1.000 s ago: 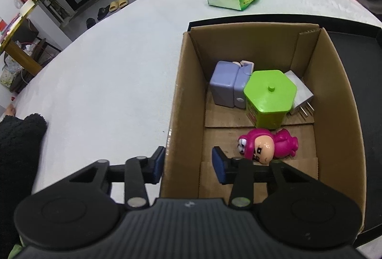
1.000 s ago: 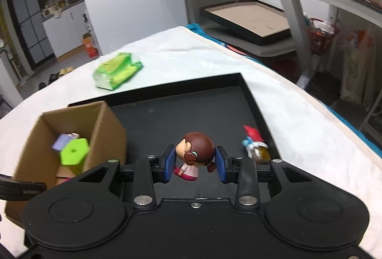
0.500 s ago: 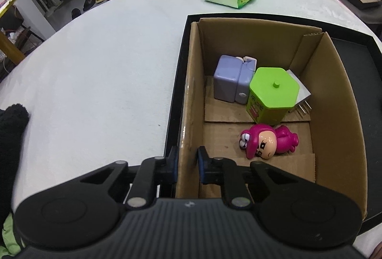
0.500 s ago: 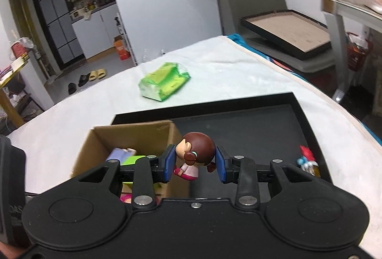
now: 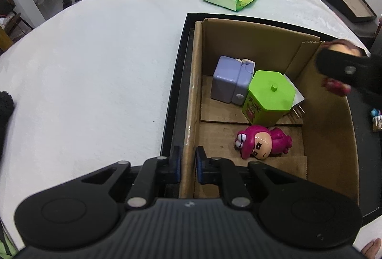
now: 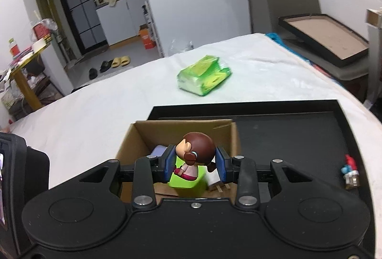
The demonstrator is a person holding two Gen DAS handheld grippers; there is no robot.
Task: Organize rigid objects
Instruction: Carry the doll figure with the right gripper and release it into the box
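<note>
The glossy brown-haired figurine [image 6: 196,151] sits clamped between the right gripper [image 6: 195,164]'s blue jaws, poised above the open corrugated cardboard box [image 5: 191,101] on the black tray [image 6: 310,130]. Down inside: a lilac block toy [image 5: 229,83], a lime hexagonal tub [image 5: 269,96] and a magenta doll [image 5: 260,142] lying flat. The left gripper [image 5: 187,164]'s jaws pinch the box's near wall, white-clothed counter [image 5: 95,68] all round.

cardboard box [image 5: 329,130]: plain brown;
hexagonal tin [image 5: 269,94]: lime green;
lying figurine [image 5: 260,142]: magenta;
tray [image 6: 298,130]: black;
cloth [image 5: 95,68]: white
</note>
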